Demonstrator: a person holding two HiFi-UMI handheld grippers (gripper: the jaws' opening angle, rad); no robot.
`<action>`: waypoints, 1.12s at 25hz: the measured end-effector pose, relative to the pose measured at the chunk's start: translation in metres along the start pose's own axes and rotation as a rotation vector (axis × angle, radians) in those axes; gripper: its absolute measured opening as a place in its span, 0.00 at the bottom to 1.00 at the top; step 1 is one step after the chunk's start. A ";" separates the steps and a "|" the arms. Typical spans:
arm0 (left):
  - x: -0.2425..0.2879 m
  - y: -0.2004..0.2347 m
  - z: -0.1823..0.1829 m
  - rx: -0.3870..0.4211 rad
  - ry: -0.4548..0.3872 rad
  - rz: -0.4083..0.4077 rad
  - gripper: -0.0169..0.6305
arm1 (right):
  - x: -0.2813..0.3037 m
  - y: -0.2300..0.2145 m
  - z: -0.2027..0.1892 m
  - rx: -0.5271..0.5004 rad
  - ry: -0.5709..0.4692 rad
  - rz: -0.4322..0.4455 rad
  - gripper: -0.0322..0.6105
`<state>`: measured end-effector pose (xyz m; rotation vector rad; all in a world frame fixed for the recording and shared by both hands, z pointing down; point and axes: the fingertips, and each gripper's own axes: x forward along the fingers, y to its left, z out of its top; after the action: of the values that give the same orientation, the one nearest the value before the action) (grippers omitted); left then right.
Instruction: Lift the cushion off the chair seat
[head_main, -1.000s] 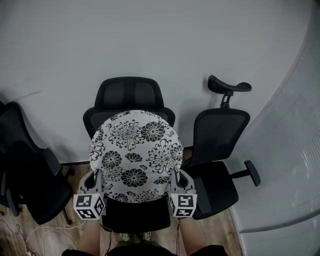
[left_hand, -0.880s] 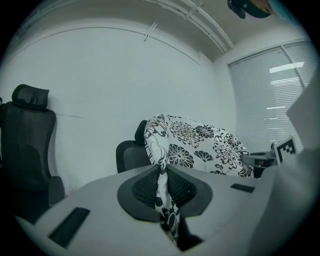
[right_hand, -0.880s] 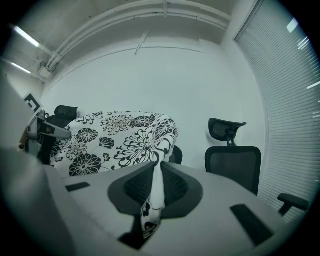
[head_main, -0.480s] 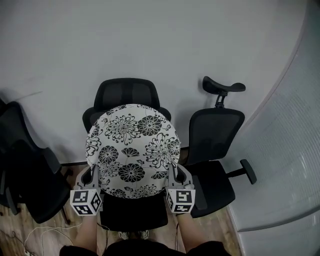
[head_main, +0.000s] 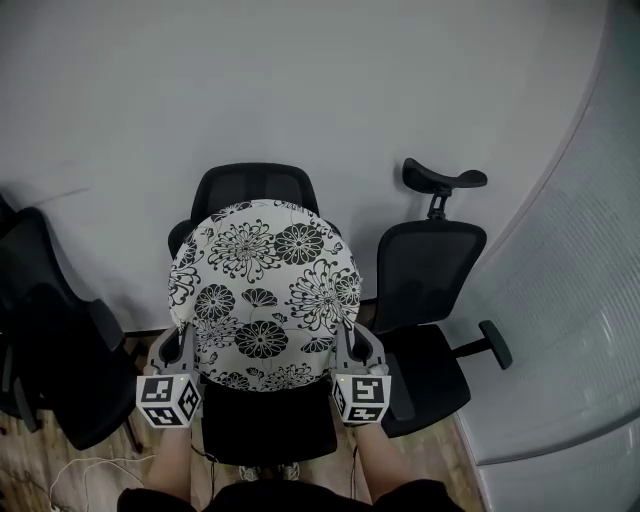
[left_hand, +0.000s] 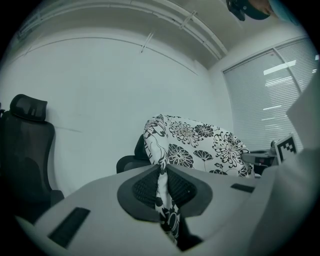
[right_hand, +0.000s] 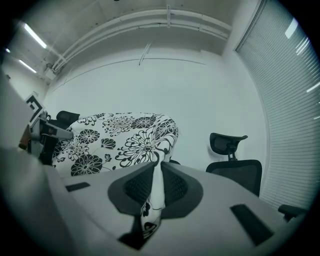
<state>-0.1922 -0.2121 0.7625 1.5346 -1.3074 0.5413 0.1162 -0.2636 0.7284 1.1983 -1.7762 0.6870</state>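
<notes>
A round white cushion (head_main: 262, 295) with black flower print hangs in the air above the black office chair (head_main: 262, 425), hiding most of its backrest (head_main: 255, 183). My left gripper (head_main: 183, 350) is shut on the cushion's left edge, and my right gripper (head_main: 345, 345) is shut on its right edge. In the left gripper view the cushion (left_hand: 200, 142) stretches off to the right, its fabric pinched between the left gripper's (left_hand: 162, 172) dark pads. In the right gripper view the cushion (right_hand: 120, 140) spreads to the left, its edge clamped in the right gripper (right_hand: 156, 167).
A second black chair (head_main: 430, 300) with a separate headrest (head_main: 445, 180) stands right of the first. A third dark chair (head_main: 50, 340) is at the left. Behind them is a plain white wall (head_main: 300, 80), window blinds (head_main: 580, 300) at the right, and cables on the wooden floor (head_main: 70, 465).
The cushion has risen in the view and now covers more of the chair's backrest. Both grippers have moved up with it, still shut on its edges.
</notes>
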 end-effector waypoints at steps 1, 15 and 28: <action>0.000 0.000 0.000 0.002 -0.005 0.001 0.07 | 0.001 0.000 -0.001 0.000 -0.006 0.001 0.11; 0.002 0.001 -0.003 0.054 -0.073 0.003 0.07 | 0.005 -0.001 -0.008 0.012 -0.090 0.003 0.11; -0.002 -0.002 0.000 0.100 -0.131 0.013 0.07 | 0.007 -0.001 -0.013 0.028 -0.143 0.012 0.11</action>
<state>-0.1914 -0.2114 0.7602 1.6685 -1.4086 0.5290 0.1201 -0.2568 0.7407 1.2845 -1.8984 0.6481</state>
